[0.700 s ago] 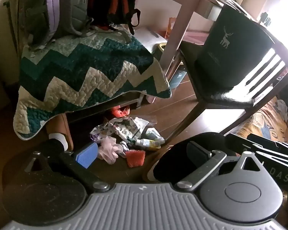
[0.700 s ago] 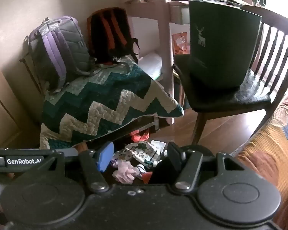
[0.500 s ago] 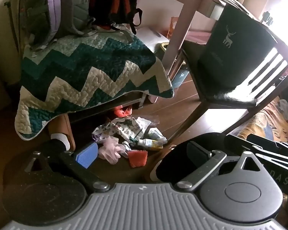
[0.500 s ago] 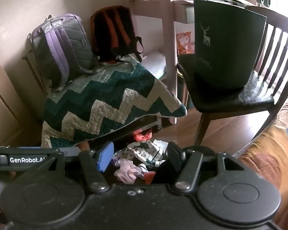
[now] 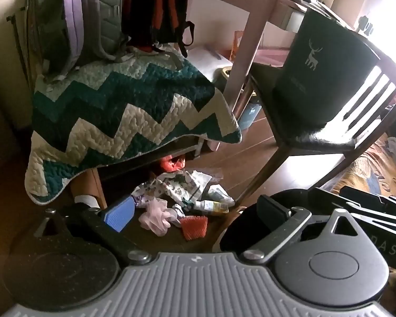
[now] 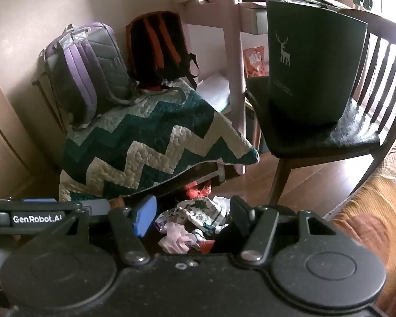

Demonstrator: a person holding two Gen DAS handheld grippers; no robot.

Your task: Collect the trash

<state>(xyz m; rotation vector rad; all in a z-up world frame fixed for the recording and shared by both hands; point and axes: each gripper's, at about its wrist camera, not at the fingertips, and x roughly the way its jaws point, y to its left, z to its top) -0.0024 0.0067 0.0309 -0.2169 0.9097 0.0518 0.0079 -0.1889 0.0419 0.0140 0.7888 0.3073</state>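
A pile of trash [image 5: 179, 192] lies on the wooden floor under the edge of a zigzag quilt. It holds patterned wrappers, a pink crumpled glove [image 5: 155, 215], a red ridged piece [image 5: 194, 227], a small tube [image 5: 213, 206] and a red-orange plastic scrap [image 5: 171, 163]. My left gripper [image 5: 195, 215] hangs open above the near side of the pile, touching nothing. In the right wrist view, the right gripper [image 6: 192, 212] is also open over the same pile [image 6: 198, 211], with the pink glove [image 6: 177, 240] low between its fingers. A dark green paper bag [image 6: 309, 66] with a deer print stands on a chair.
The teal and cream quilt [image 5: 124, 111] drapes a low bench that carries a purple-grey backpack [image 6: 87, 71] and a black-orange backpack [image 6: 158, 45]. The dark wooden chair [image 5: 316, 137] stands right of the pile, its front leg beside the trash. An orange patterned cover [image 6: 369, 211] fills the right.
Both views have drifted a little, the scene sliding slightly right and down. The trash has not moved and both pairs of jaws stand as wide as before.
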